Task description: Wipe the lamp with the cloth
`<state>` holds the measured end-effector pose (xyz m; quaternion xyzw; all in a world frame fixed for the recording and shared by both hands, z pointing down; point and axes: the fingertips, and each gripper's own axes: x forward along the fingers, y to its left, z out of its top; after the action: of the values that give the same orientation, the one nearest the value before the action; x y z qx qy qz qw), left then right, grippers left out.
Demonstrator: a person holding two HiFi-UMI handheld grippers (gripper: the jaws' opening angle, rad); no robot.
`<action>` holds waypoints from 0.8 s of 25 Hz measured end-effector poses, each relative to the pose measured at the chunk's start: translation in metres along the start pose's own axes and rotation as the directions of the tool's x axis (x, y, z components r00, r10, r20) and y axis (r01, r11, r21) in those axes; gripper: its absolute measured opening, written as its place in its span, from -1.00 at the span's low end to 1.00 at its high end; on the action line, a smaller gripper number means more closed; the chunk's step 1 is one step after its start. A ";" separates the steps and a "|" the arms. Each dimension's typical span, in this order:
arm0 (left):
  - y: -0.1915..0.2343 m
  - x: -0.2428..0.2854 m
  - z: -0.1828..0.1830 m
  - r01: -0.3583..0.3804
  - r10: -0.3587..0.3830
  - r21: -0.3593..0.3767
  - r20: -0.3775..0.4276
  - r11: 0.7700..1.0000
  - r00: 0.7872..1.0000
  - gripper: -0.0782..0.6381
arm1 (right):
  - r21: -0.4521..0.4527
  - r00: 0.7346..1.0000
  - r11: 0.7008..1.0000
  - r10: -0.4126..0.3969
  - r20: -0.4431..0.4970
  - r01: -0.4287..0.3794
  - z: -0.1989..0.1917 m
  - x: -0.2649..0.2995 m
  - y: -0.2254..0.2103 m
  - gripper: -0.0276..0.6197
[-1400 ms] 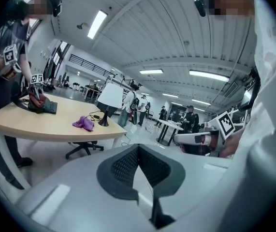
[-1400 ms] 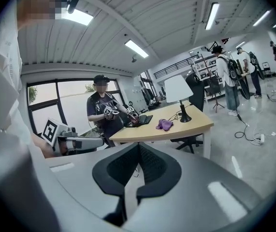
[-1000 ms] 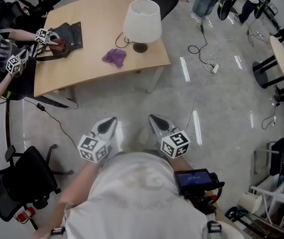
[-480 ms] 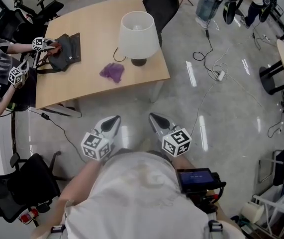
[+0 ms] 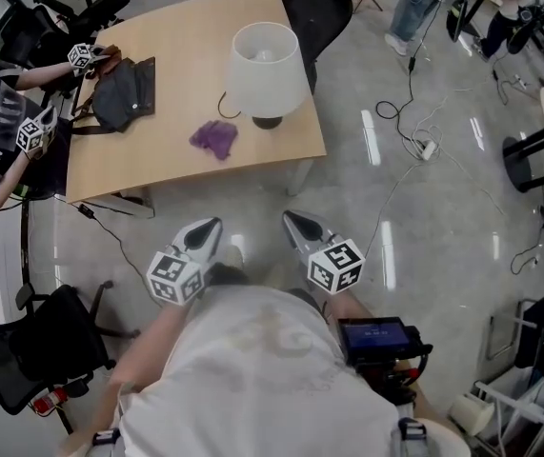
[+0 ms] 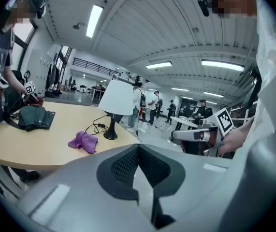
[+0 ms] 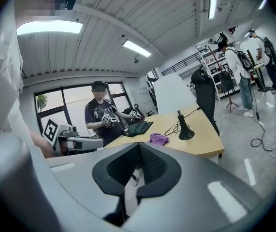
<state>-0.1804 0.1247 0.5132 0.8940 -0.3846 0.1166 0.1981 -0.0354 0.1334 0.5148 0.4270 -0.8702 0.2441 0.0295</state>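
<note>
wooden light-tan curved desk [image 5: 157, 160] ahead; white-shaded table lamp [image 5: 266, 69] upright near desk's right edge; crumpled purple cloth [image 5: 214, 139] just left of lamp base, not touching. left hand-held gripper [image 5: 211, 225], right hand-held gripper [image 5: 292, 219] both clenched, empty, well apart from desk.

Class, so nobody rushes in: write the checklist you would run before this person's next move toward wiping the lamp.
1. Cloth free on the table: ok, beside the lamp's base.
2. Lamp upright: ok.
3. Left gripper and right gripper empty: ok.
4. Jaws open for grabbing: not ok, both shut.
5. Standing at the table: not ok, floor lies between.
6. Lamp unplugged: cannot tell.
</note>
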 end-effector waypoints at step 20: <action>0.054 0.104 0.040 0.166 -0.167 -0.012 -0.052 0.986 0.985 -0.78 | 0.031 0.986 0.986 -0.163 -0.024 0.164 0.030 0.051 -0.062 -0.88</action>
<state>-0.1472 0.0067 0.5290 0.9189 -0.3036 0.1218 0.2204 -0.0159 0.0500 0.5266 0.4949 -0.8277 0.2596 0.0516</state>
